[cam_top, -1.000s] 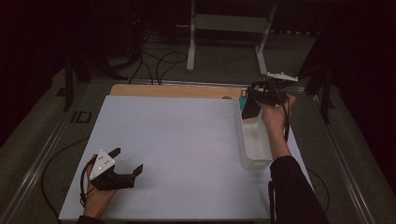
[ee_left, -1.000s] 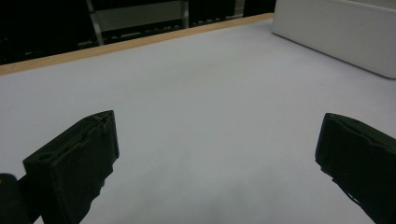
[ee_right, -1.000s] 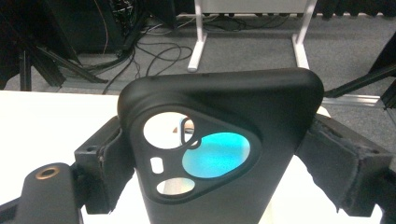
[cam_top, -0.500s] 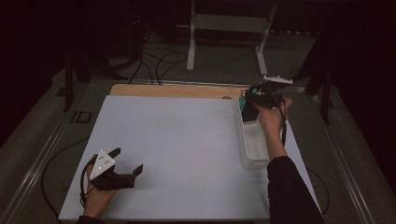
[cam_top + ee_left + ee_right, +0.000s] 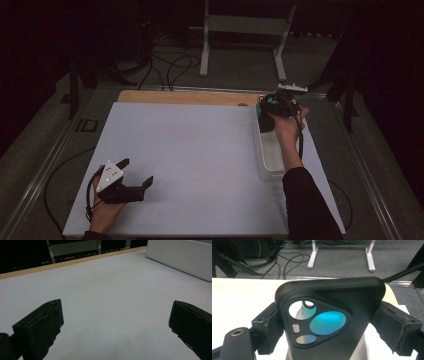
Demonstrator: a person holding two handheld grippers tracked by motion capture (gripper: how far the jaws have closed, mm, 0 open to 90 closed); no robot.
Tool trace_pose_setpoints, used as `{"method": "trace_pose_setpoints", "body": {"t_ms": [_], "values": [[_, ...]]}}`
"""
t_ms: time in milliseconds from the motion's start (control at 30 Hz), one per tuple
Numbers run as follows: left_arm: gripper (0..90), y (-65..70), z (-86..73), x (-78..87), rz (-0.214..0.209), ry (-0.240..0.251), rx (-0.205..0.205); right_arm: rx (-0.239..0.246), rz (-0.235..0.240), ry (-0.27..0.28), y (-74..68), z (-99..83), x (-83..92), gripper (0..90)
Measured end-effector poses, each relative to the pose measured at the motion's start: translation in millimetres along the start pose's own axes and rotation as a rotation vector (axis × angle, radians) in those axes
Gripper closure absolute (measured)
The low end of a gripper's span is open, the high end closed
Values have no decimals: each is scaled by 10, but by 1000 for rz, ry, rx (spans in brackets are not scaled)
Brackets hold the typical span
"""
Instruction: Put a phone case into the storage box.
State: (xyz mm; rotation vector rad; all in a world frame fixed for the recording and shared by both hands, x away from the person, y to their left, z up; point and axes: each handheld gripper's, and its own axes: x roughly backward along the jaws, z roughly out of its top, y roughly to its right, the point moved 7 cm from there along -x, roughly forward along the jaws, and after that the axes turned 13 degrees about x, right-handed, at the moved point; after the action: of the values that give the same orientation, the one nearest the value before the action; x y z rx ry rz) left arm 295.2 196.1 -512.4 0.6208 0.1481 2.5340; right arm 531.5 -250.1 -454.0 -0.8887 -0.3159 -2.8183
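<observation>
My right gripper point(image 5: 329, 335) is shut on a black phone case point(image 5: 332, 297) with several camera cut-outs, and the case spans the gap between both jaws. In the high view the right gripper point(image 5: 278, 104) holds the phone case point(image 5: 265, 122) over the far end of a white bin point(image 5: 270, 167) at the table's right. The left gripper point(image 5: 137, 170) rests low at the front left of the white table sheet, open. In the left gripper view the left gripper point(image 5: 117, 322) has only bare sheet between its black jaws.
A wooden strip point(image 5: 185, 96) runs along the table's far edge. The white bin point(image 5: 185, 257) lies far right of the left gripper. Beyond the table, on the floor, are a white stand's legs point(image 5: 206, 45) and loose cables point(image 5: 165, 65).
The right hand has shifted slightly with the phone case over the bin's far end. The left gripper has stayed put.
</observation>
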Motion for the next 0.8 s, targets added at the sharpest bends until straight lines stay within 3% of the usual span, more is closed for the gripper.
{"method": "trace_pose_setpoints", "body": {"t_ms": [367, 800], "values": [[0, -4, -5, -6, -1, -3, 2, -1, -17, -34, 14, -72, -132, 146], [1, -8, -6, -3, -2, -4, 2, -19, -37, -24, 19, -54, -226, 141]]}}
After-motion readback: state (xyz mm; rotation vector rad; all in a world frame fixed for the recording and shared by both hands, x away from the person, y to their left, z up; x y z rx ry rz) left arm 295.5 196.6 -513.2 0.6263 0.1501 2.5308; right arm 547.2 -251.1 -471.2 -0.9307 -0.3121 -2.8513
